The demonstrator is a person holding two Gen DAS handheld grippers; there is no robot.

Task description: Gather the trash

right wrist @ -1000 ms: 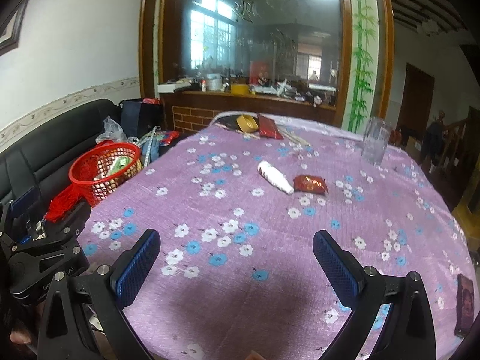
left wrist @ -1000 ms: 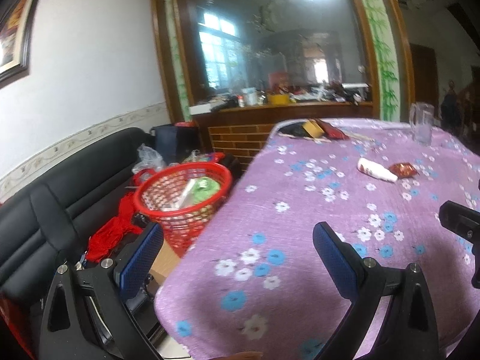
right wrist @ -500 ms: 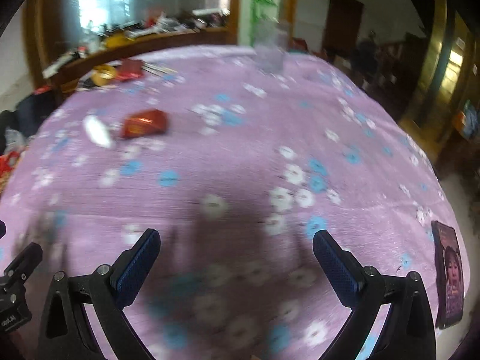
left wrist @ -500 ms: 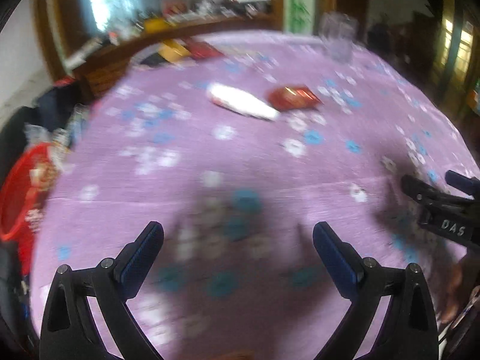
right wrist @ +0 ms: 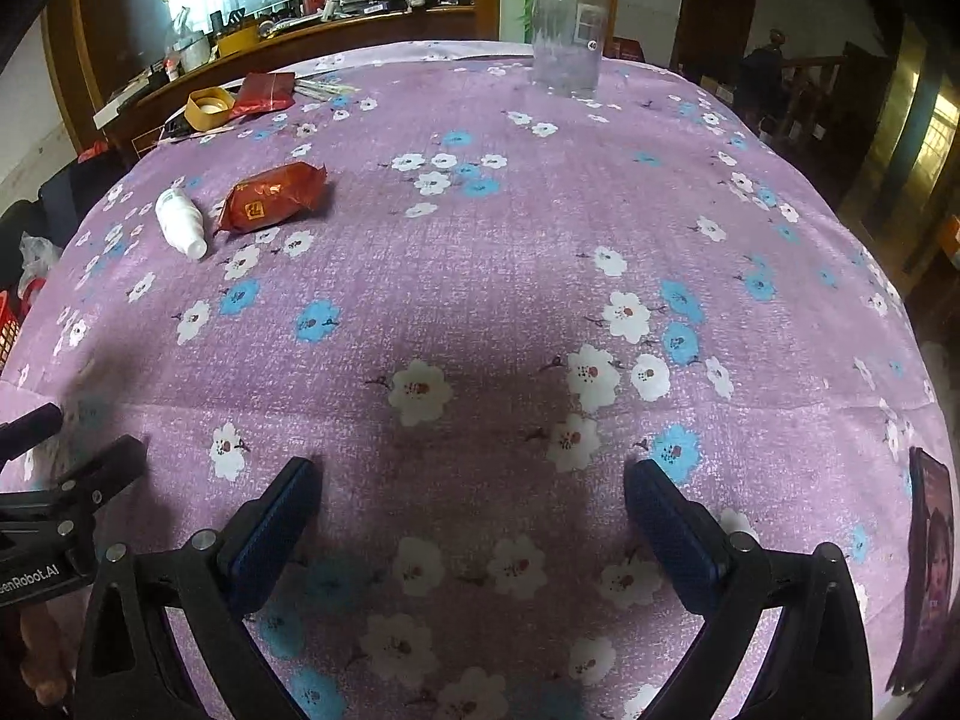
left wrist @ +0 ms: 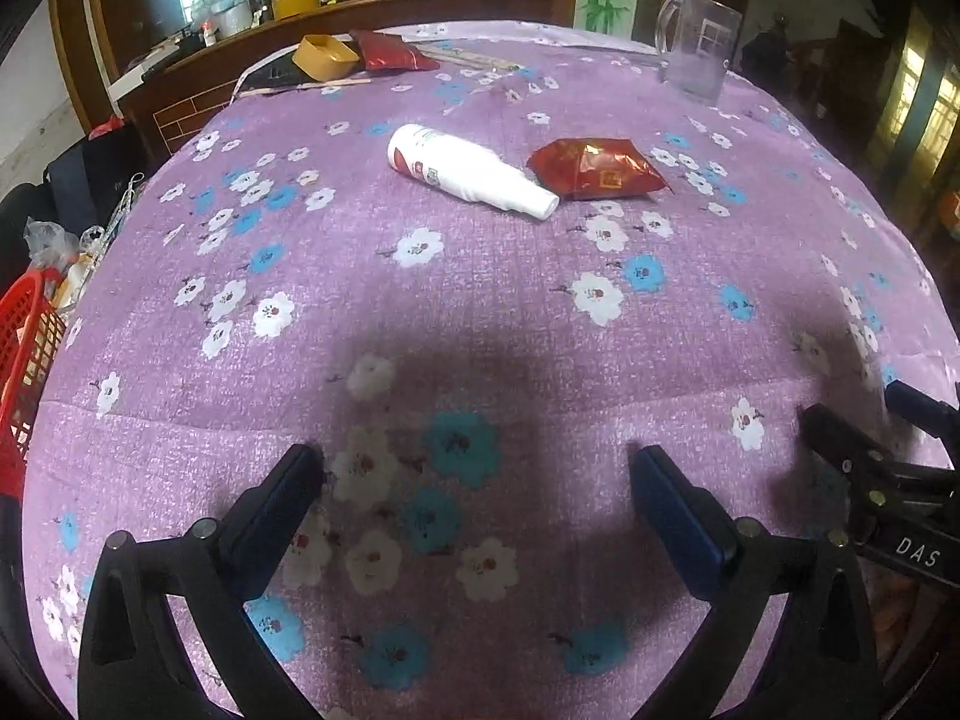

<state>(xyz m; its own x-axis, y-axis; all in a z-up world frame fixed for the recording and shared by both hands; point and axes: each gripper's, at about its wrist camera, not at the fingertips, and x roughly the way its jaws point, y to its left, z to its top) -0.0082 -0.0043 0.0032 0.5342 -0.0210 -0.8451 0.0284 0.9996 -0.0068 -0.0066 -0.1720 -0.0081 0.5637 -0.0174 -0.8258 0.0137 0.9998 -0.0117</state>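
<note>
A clear glass mug (left wrist: 696,48) stands upright near the far edge of the table, on the purple flowered tablecloth (left wrist: 480,312). At the far left edge lie a yellow roll of tape (left wrist: 324,57), touching a dark red packet (left wrist: 390,54), with thin wooden sticks (left wrist: 474,57) just beside the packet. A phone (right wrist: 930,570) showing a picture lies at the near right edge, and a cluttered wooden counter (left wrist: 360,0) runs behind the table.
</note>
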